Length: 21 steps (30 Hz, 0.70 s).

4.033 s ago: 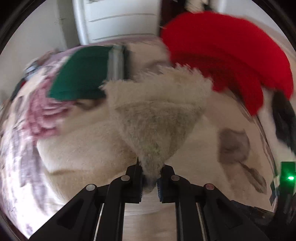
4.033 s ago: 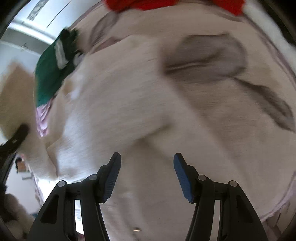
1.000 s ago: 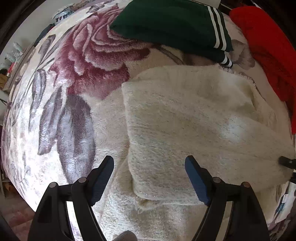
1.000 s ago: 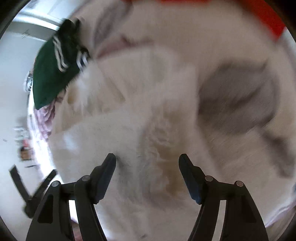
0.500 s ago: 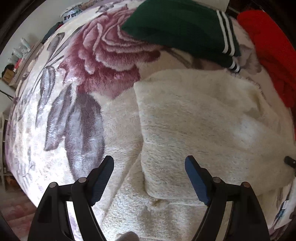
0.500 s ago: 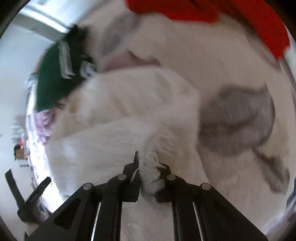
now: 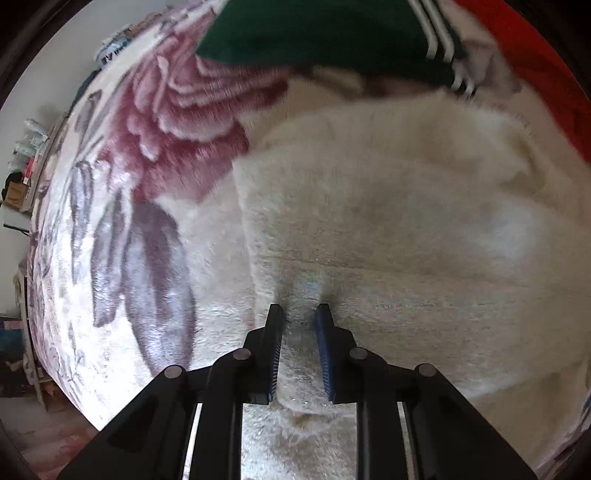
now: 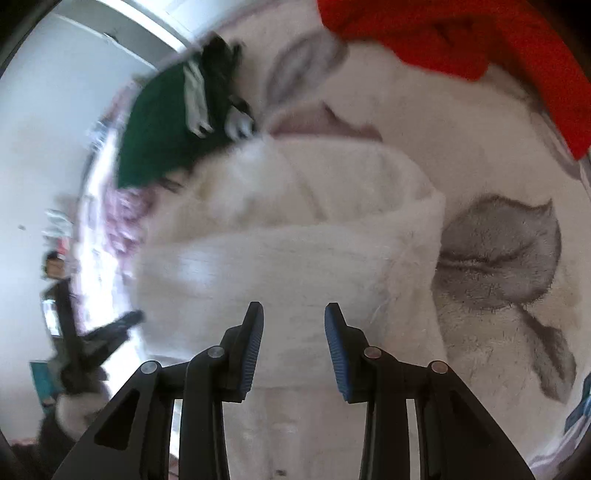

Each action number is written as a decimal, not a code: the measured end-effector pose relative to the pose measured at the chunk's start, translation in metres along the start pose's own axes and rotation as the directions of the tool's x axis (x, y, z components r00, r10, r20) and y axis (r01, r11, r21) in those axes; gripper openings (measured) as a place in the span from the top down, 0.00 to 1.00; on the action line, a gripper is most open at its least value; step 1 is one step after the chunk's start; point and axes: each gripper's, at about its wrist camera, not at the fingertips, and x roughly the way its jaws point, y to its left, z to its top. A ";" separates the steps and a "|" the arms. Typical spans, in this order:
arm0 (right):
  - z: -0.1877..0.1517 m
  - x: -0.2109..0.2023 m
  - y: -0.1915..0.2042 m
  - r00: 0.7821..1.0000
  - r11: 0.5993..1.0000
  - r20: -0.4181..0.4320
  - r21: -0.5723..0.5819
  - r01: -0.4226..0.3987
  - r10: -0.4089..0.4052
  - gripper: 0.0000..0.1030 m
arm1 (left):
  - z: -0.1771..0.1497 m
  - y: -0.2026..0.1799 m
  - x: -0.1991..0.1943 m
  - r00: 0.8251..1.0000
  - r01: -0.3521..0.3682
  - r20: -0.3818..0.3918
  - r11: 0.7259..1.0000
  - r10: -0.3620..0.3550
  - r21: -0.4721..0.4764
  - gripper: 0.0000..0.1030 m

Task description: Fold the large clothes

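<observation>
A fuzzy cream garment (image 7: 388,206) lies folded over itself on a floral blanket (image 7: 129,240). My left gripper (image 7: 299,314) points down at the garment's near left part, jaws closing, and a puckered ridge of cream fabric is pinched between the blue pads. In the right wrist view the same garment (image 8: 295,251) shows a folded layer with its fold on the right. My right gripper (image 8: 294,314) hovers over it with jaws opening; the fabric lies below the pads, untouched. The left gripper (image 8: 125,321) appears blurred at that view's left edge.
A folded green garment with white stripes (image 7: 314,33) lies just beyond the cream one, also seen in the right wrist view (image 8: 159,129). A red garment (image 7: 535,55) sits at the far right (image 8: 480,44). The blanket's edge and room clutter lie to the left.
The left gripper has come down and closed from wide open onto the cream fabric. The right gripper, shut on a tuft of the garment half a second ago, has let go and risen.
</observation>
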 end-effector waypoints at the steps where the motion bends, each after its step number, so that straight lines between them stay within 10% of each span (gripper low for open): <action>1: 0.003 0.014 -0.007 0.999 1.000 -0.025 0.006 0.029 -0.029 0.82 | 0.001 0.002 0.007 1.000 0.001 -0.008 1.000 -0.001 -0.005 0.84; 4: 0.011 0.052 -0.033 0.992 0.993 -0.083 0.066 0.096 -0.091 1.00 | 0.006 0.007 0.023 0.999 0.027 -0.031 0.999 -0.028 -0.023 0.84; 9: 0.021 0.081 -0.054 0.990 0.990 -0.132 0.120 0.074 -0.058 1.00 | 0.008 0.003 0.027 1.000 0.011 -0.012 1.000 -0.011 -0.019 0.84; 14: 0.018 0.021 -0.063 0.998 0.987 -0.050 0.161 -0.017 0.026 0.96 | 0.005 0.007 -0.010 1.000 0.007 0.029 0.996 -0.004 -0.093 0.77; 18: 0.017 -0.033 -0.102 1.000 0.975 0.018 0.224 -0.005 0.001 0.50 | -0.002 -0.002 -0.042 0.996 -0.012 0.085 0.995 0.021 -0.104 0.16; 21: 0.030 -0.034 -0.129 1.000 0.964 0.017 0.265 0.003 -0.008 0.43 | 0.002 -0.020 -0.045 0.993 -0.051 0.102 0.995 0.060 -0.086 0.15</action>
